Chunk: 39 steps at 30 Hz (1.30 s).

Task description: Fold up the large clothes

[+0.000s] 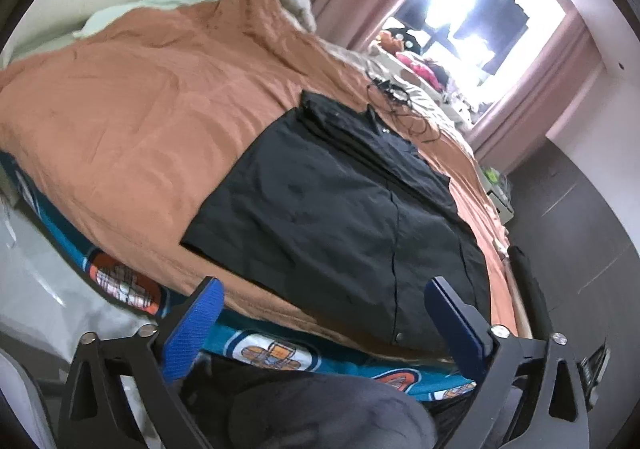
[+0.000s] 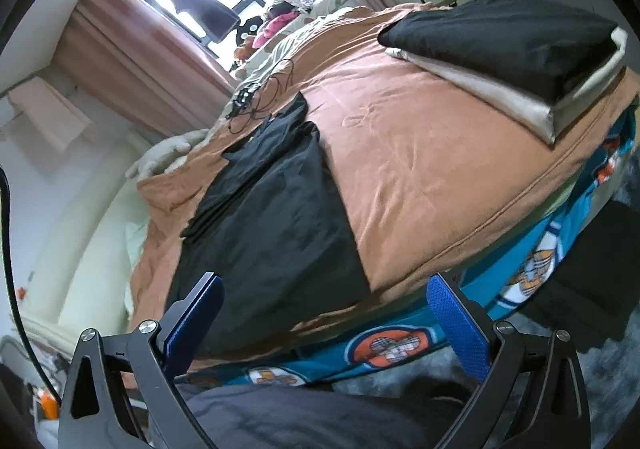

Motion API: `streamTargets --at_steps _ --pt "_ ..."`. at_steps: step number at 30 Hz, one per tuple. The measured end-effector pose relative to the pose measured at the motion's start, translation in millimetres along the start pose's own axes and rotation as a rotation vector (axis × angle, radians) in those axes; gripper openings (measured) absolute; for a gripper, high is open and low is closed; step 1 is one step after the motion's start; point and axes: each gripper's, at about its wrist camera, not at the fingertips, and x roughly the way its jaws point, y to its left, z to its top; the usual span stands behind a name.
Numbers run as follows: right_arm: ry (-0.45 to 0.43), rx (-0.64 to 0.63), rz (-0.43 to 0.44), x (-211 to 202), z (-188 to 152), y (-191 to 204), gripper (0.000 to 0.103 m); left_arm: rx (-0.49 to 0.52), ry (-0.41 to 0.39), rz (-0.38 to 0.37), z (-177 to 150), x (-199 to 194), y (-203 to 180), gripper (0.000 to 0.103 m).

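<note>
A black button-up shirt [image 1: 340, 205] lies flat on the orange bedspread [image 1: 132, 109], its sides folded in to a long rectangle, collar at the far end. It also shows in the right wrist view [image 2: 272, 233]. My left gripper [image 1: 324, 301] is open and empty, held above the bed's near edge just short of the shirt's hem. My right gripper [image 2: 324, 297] is open and empty too, over the hem's right corner.
A folded stack of black and beige clothes [image 2: 516, 61] lies at the bed's right side. Black cables [image 1: 396, 101] lie beyond the shirt's collar. A teal patterned sheet [image 2: 400, 341] hangs at the bed's edge. Curtains and a bright window stand behind.
</note>
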Motion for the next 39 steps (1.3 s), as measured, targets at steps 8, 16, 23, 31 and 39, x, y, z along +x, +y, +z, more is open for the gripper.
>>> streamTargets --at_steps 8,16,23,31,39 --pt "0.053 0.01 -0.031 37.8 3.9 -10.7 0.09 -0.047 0.029 0.022 11.1 26.4 28.9 0.085" --pt "0.095 0.006 -0.026 81.5 -0.2 -13.4 0.087 -0.143 0.068 0.052 21.6 65.2 71.4 0.067" --pt "0.145 0.01 -0.028 111.6 1.4 -14.9 0.082 -0.185 0.076 0.147 31.4 87.4 103.6 0.059" --pt "0.2 0.016 -0.016 137.7 -5.7 -11.8 0.073 -0.177 0.096 0.172 37.4 104.4 111.9 0.057" --pt "0.214 0.142 0.287 123.3 -6.4 -28.2 0.072 -0.238 0.119 0.067 40.0 108.8 119.2 0.057"
